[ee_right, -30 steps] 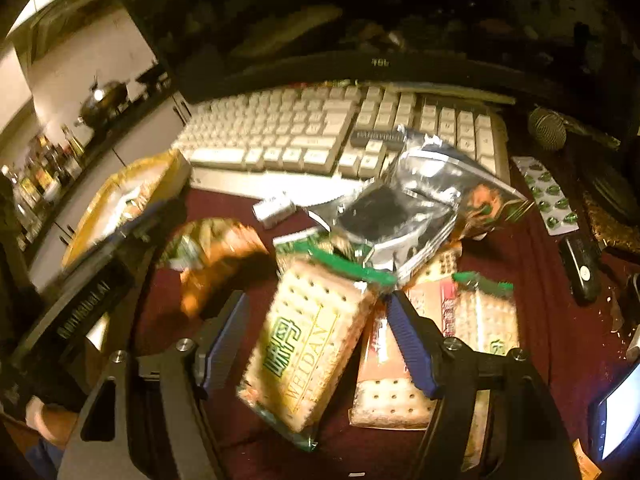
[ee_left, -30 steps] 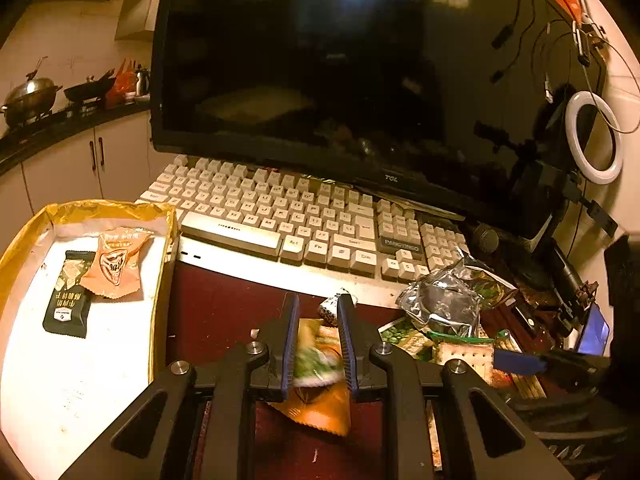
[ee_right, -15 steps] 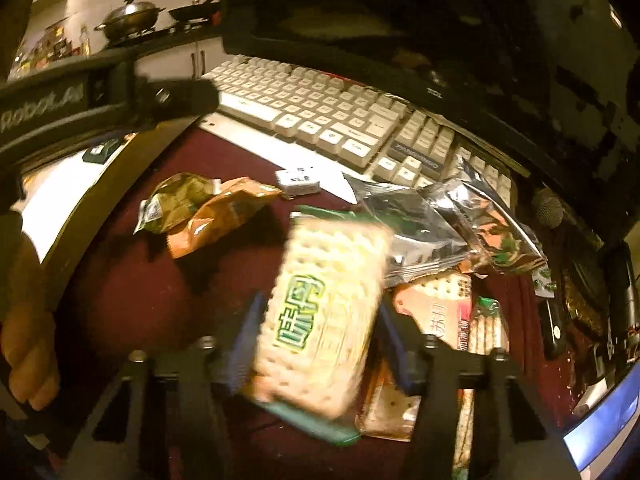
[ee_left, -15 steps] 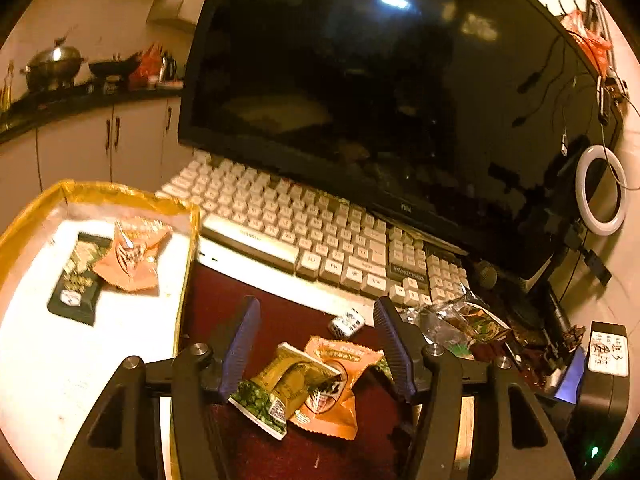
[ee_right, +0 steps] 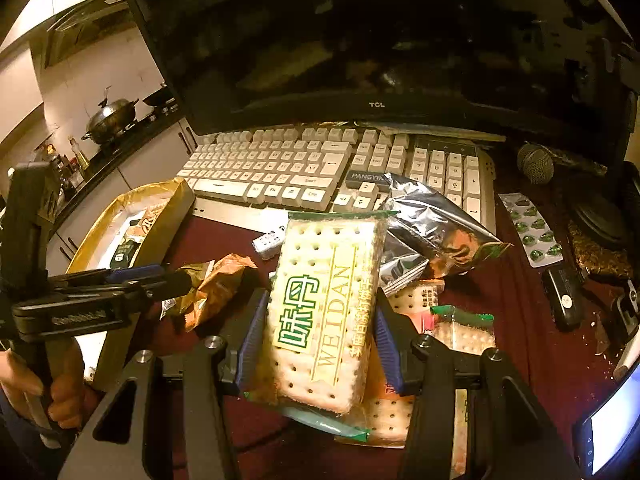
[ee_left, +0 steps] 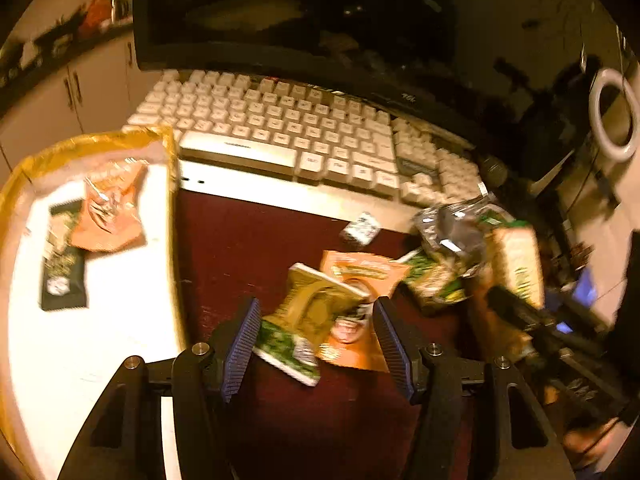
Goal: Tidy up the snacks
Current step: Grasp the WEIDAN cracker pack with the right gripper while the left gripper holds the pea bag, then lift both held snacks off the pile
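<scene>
My left gripper [ee_left: 316,308] is open, low over the dark red cloth. Between its fingers, untouched, a green-and-gold snack packet [ee_left: 304,304] lies across an orange packet [ee_left: 364,272]. To the left is the gold-rimmed tray [ee_left: 92,142], holding an orange packet [ee_left: 108,212] and a dark packet [ee_left: 62,276]. My right gripper [ee_right: 320,304] is shut on a cracker pack [ee_right: 332,252] with green lettering, held upright above the cloth. That pack [ee_left: 518,264] also shows at the right of the left wrist view. The left gripper [ee_right: 160,276] and a person's hand [ee_right: 60,384] appear at the left of the right wrist view.
A white keyboard [ee_right: 300,168] and a dark monitor [ee_right: 360,40] fill the back. A silver foil bag [ee_right: 432,224], more cracker packs [ee_right: 460,328] and a small white box [ee_right: 270,242] lie on the cloth. A pill blister [ee_right: 532,232], a microphone [ee_right: 536,164] and a lit phone [ee_right: 612,424] crowd the right.
My left gripper opened and let the green-and-gold packet fall onto the orange one, then tipped downward. My right gripper closed on the cracker pack and lifted it off the pile.
</scene>
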Tool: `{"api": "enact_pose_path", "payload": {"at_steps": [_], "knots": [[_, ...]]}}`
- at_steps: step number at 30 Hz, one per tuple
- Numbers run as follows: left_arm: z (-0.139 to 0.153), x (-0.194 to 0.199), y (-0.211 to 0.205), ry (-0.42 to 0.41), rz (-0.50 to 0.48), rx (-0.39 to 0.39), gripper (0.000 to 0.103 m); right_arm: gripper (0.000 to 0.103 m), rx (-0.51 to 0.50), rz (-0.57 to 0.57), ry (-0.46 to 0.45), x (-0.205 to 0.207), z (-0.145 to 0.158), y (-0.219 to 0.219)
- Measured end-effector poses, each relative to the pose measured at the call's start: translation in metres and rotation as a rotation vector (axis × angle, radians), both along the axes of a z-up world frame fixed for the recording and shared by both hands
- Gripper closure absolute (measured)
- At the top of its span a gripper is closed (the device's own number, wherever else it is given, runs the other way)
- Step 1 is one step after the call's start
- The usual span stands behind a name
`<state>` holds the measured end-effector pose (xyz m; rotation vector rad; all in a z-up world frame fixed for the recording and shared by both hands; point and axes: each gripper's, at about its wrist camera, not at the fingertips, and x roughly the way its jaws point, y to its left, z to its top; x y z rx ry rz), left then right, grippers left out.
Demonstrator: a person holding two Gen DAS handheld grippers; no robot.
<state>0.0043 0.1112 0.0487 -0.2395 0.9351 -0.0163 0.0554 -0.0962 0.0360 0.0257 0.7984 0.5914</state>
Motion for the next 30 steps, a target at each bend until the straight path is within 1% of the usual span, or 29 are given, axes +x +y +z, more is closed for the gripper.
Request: {"api": "enact_pose_path", "payload": {"at_steps": [1,2,3,4,7,10,16,17,18,21,27,30], "knots": [[-0.001,0.0,-0.002,-0.004,-0.008,0.027,0.043,0.053,0.009,0.004,0.003,0.0,0.0,-0.001],[-0.001,0.001,-0.004,-0.005,-0.021,0.042,0.05,0.053,0.013,0.008,0.002,0.0,0.001,0.0],[-0.003,0.002,-0.005,-0.002,-0.027,0.065,0.053,0.053,0.012,0.007,-0.002,-0.001,0.001,0.0],[-0.006,0.005,-0.005,0.012,-0.021,0.091,0.053,0.053,0.014,0.006,-0.005,-0.001,0.001,0.0],[-0.014,0.012,-0.005,0.058,-0.031,0.103,0.053,0.053,0.024,0.011,-0.007,-0.002,0.002,-0.001],[-0.018,0.014,-0.013,0.075,-0.031,0.142,0.053,0.053,0.023,0.013,-0.011,-0.003,0.002,-0.001],[-0.018,0.014,-0.025,0.041,-0.001,0.175,0.053,0.053,0.026,0.002,-0.016,-0.005,0.003,-0.001],[-0.019,0.012,-0.027,0.032,0.003,0.179,0.058,0.053,0.027,0.002,-0.019,-0.005,0.003,-0.001],[-0.019,0.011,-0.027,0.026,0.006,0.173,0.068,0.053,0.027,-0.001,-0.022,-0.005,0.003,-0.002],[-0.019,0.006,-0.028,-0.004,0.023,0.147,0.07,0.053,0.033,-0.008,-0.025,-0.006,0.004,-0.003],[-0.02,-0.002,-0.023,-0.048,0.062,0.046,0.072,0.053,0.049,-0.013,-0.029,-0.007,0.007,-0.005],[-0.016,-0.006,-0.025,-0.079,0.067,0.04,0.072,0.053,0.06,-0.007,-0.036,-0.009,0.01,-0.005]]}}
